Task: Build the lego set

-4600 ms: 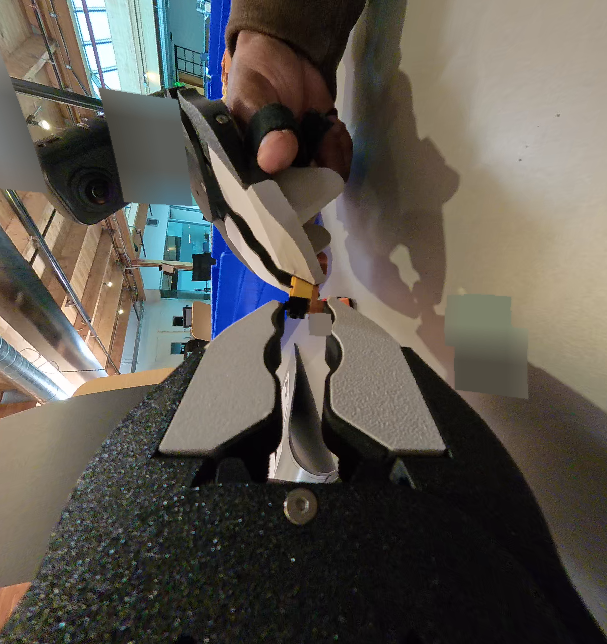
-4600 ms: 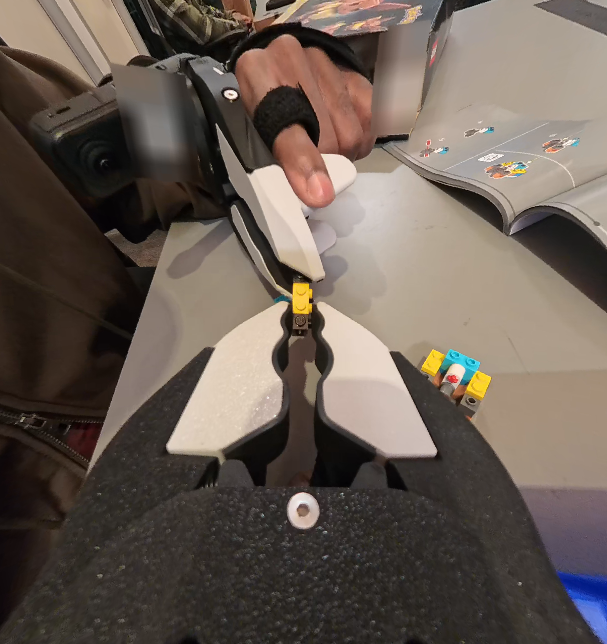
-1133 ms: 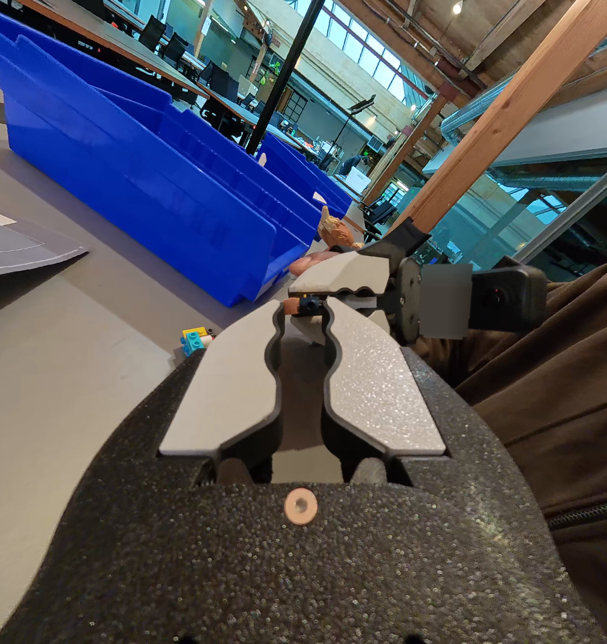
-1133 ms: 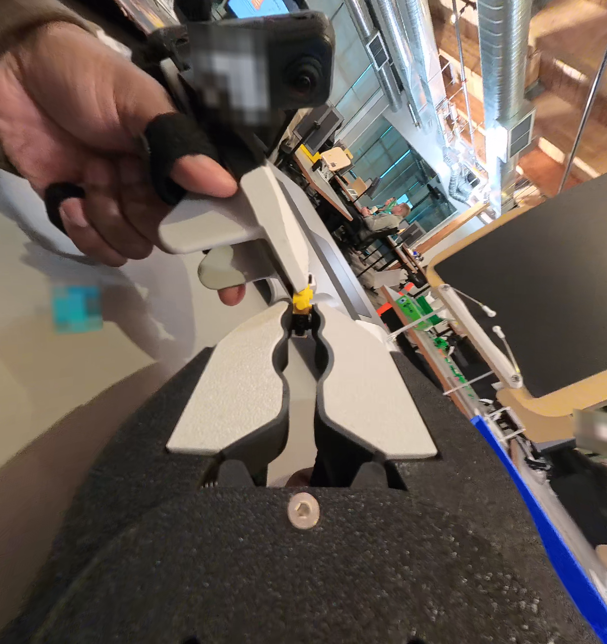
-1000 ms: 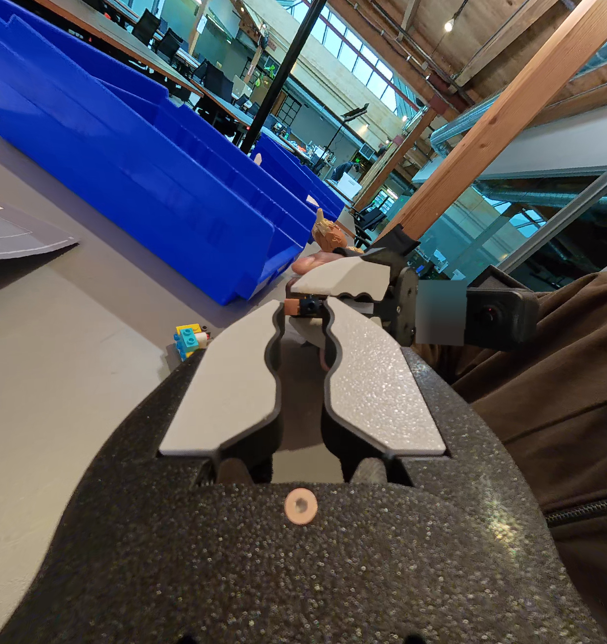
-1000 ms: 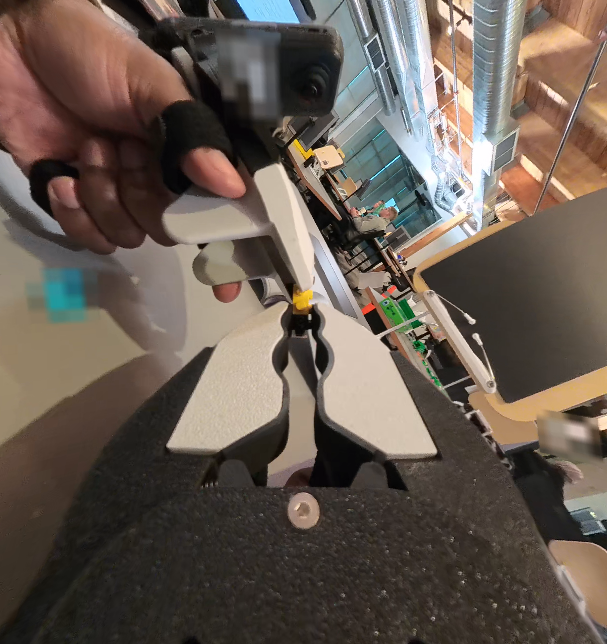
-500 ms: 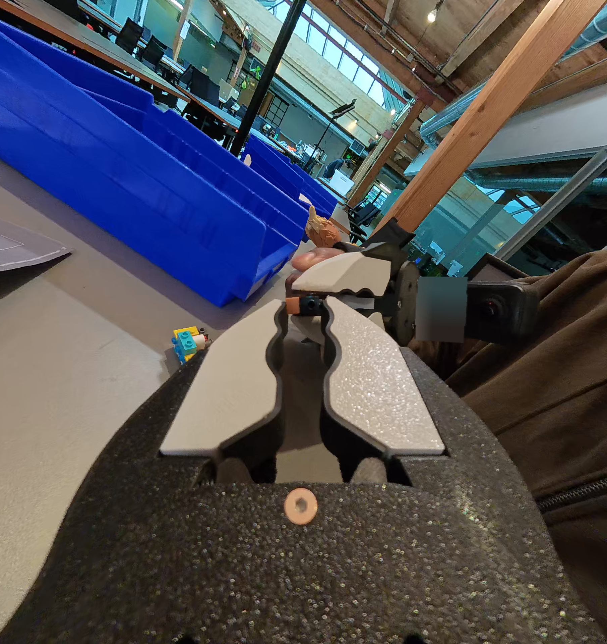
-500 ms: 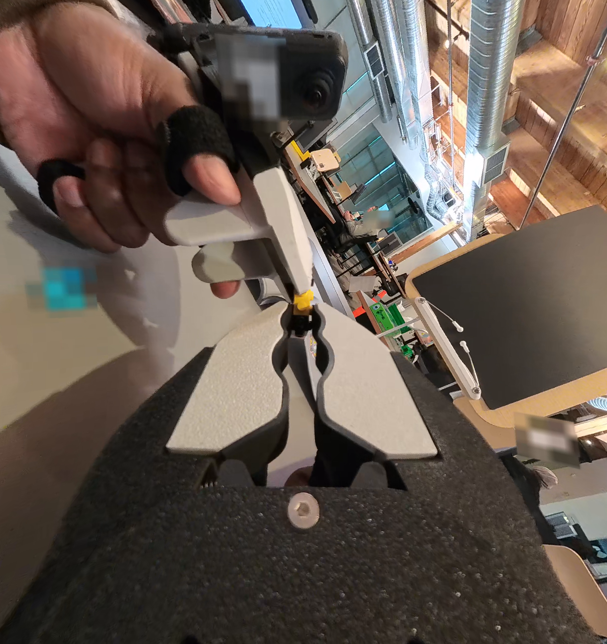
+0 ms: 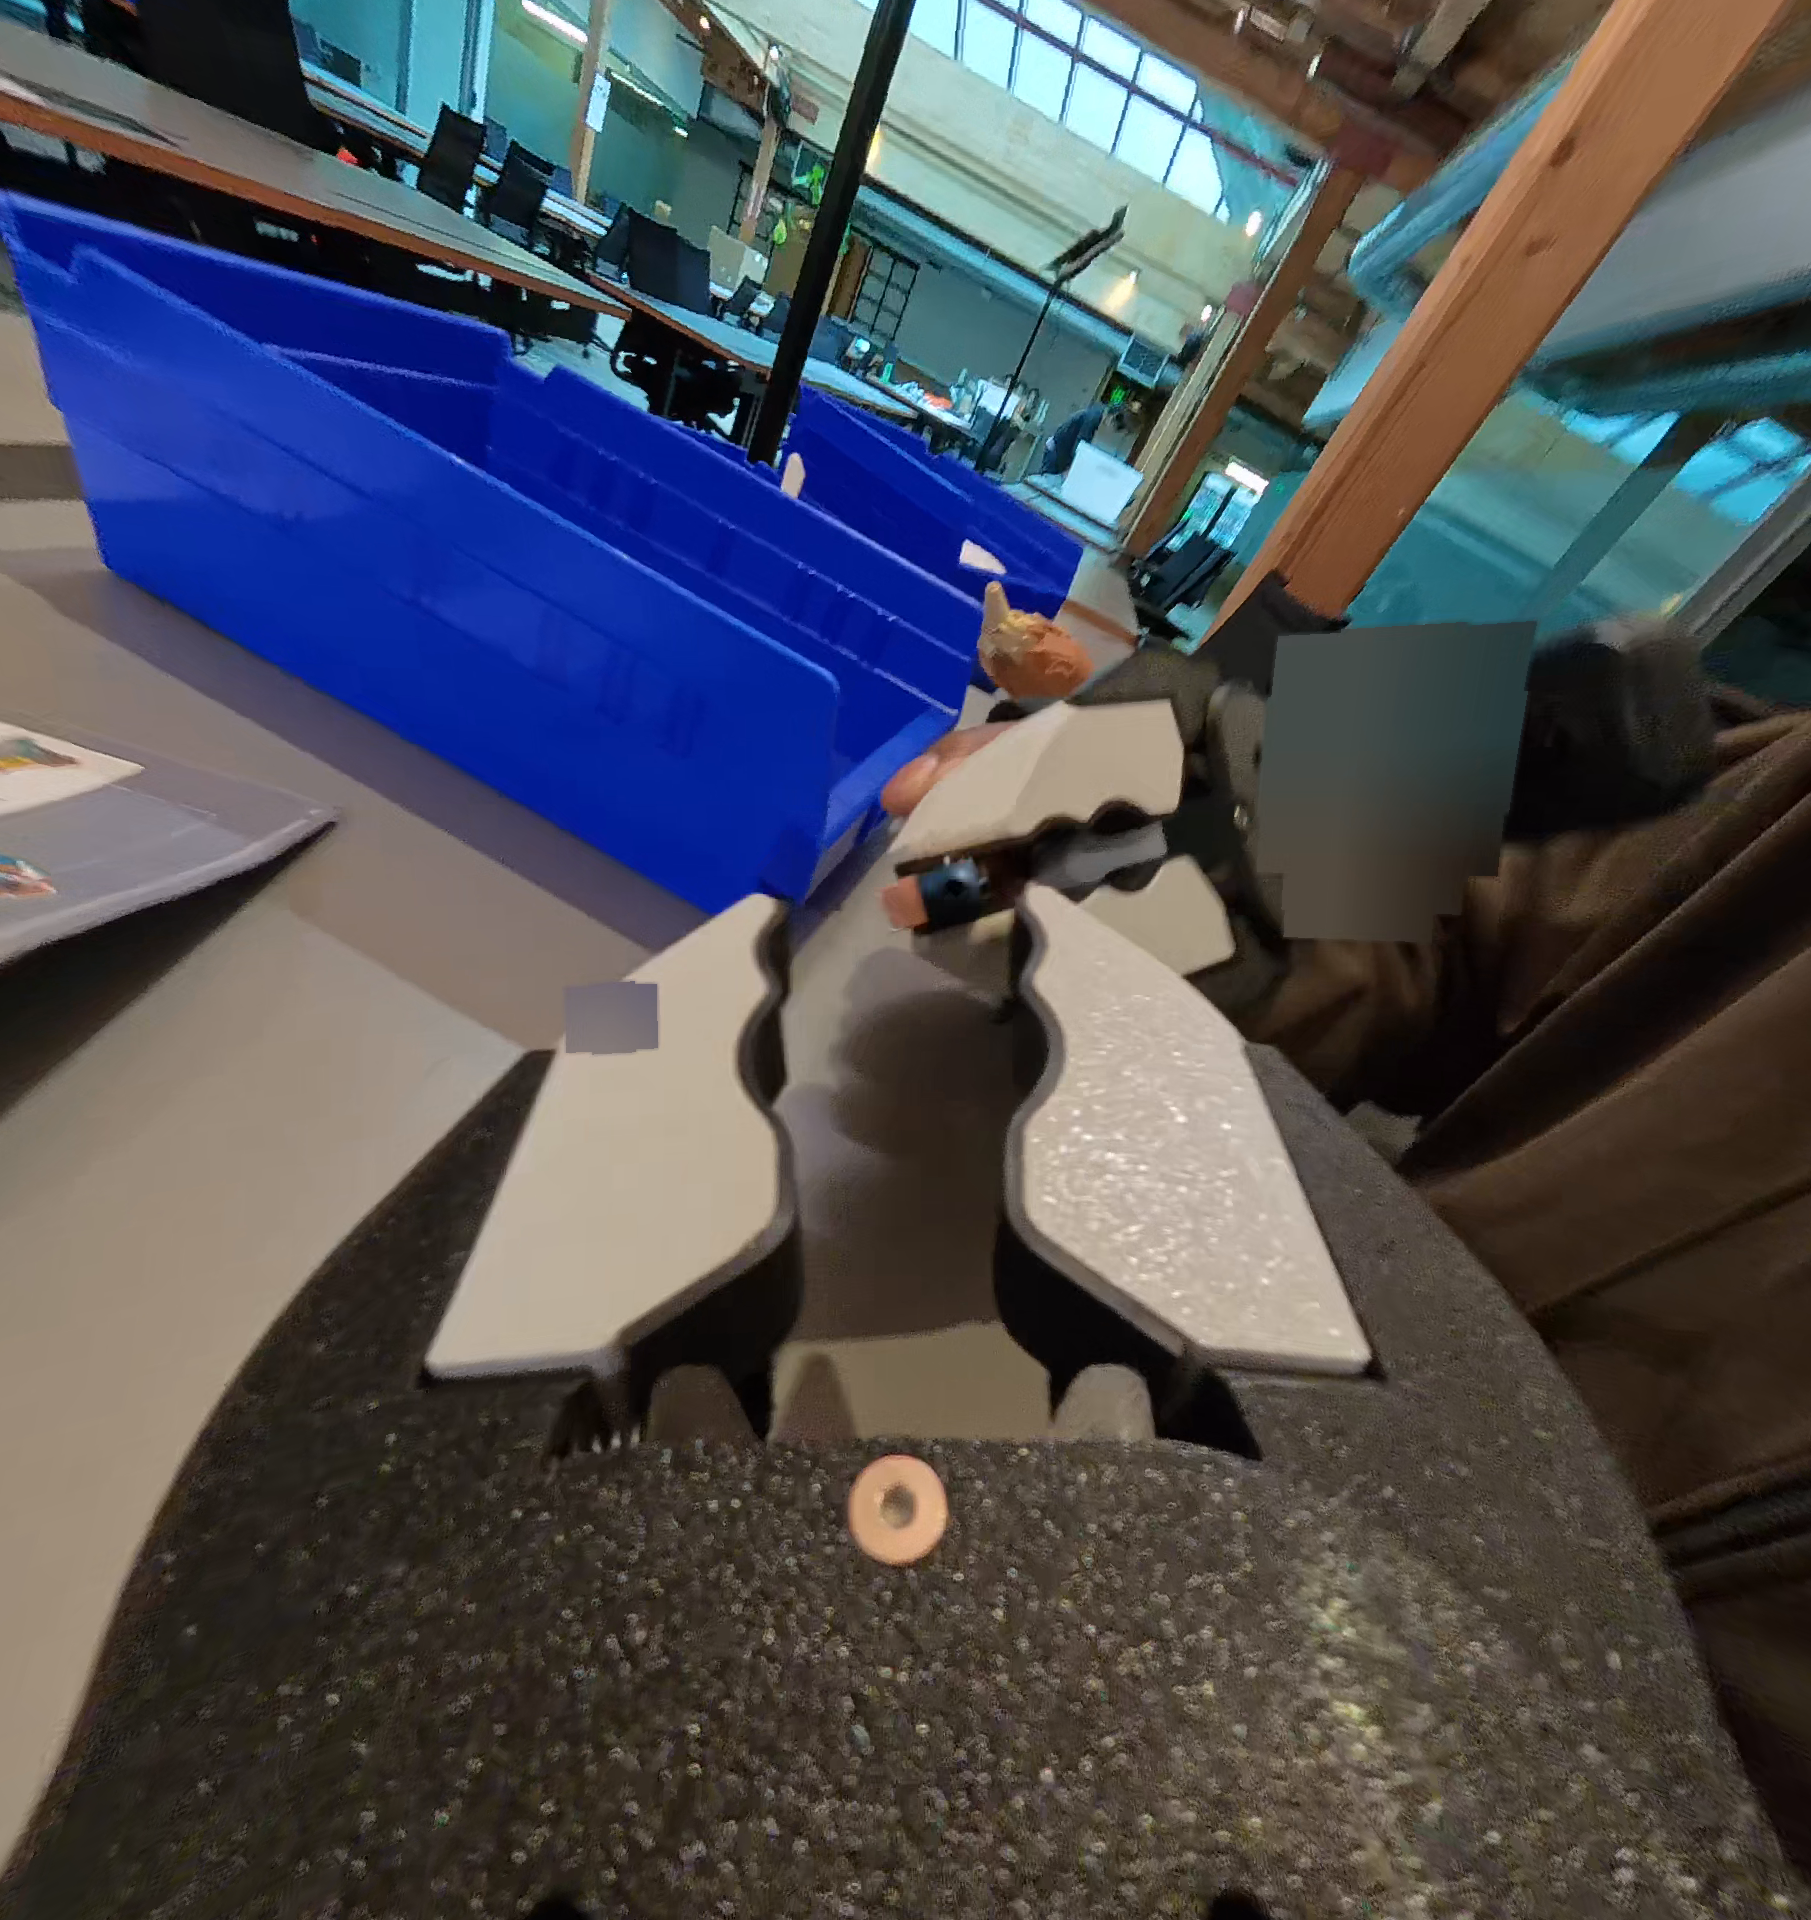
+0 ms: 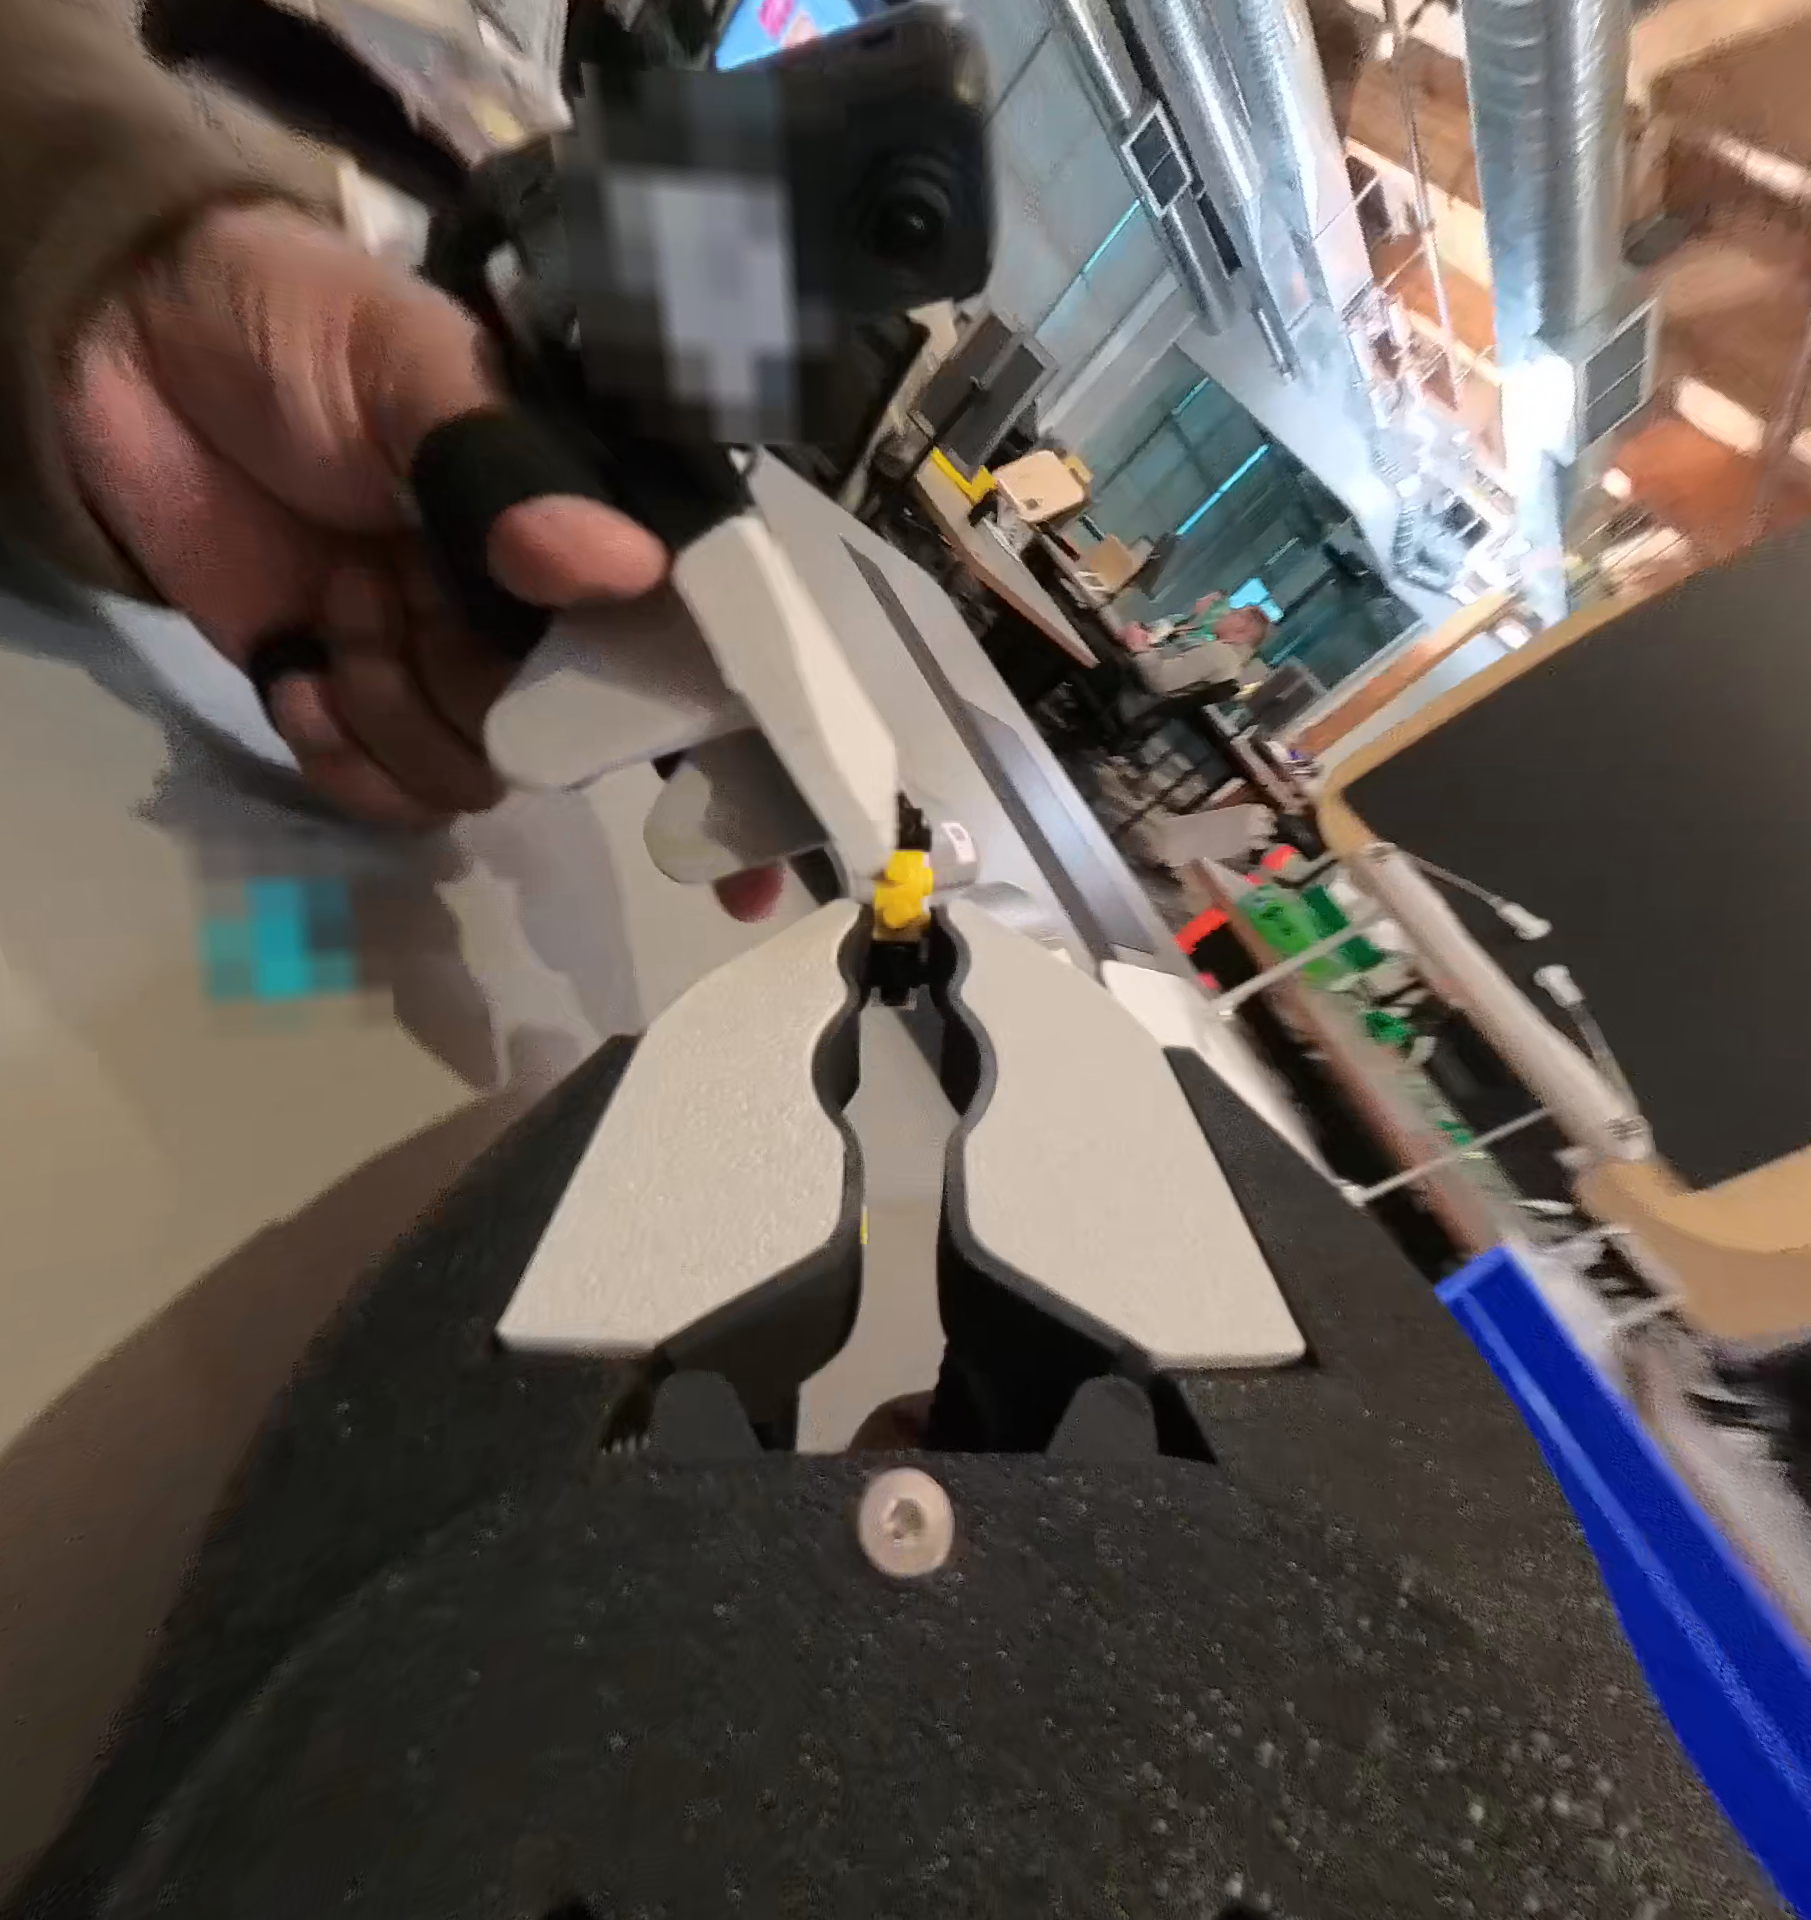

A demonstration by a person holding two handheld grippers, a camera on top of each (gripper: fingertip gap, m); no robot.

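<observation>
While the right tool [image 10: 903, 940] stays clamped on the small yellow-and-black lego sub-assembly [image 10: 899, 914], held mid-air above the grey bench [image 9: 205, 1039], the left tool [image 9: 896, 925] stands open — probably freed so it can re-grip.

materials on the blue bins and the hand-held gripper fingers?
Blue bins: likely moulded plastic, smooth and slightly glossy, with soft reflections and thin ribbed walls. Left hand-held gripper fingers: grey, matte, grainy speckled faces with black edges, probably printed or coated plastic; can't confirm.
</observation>
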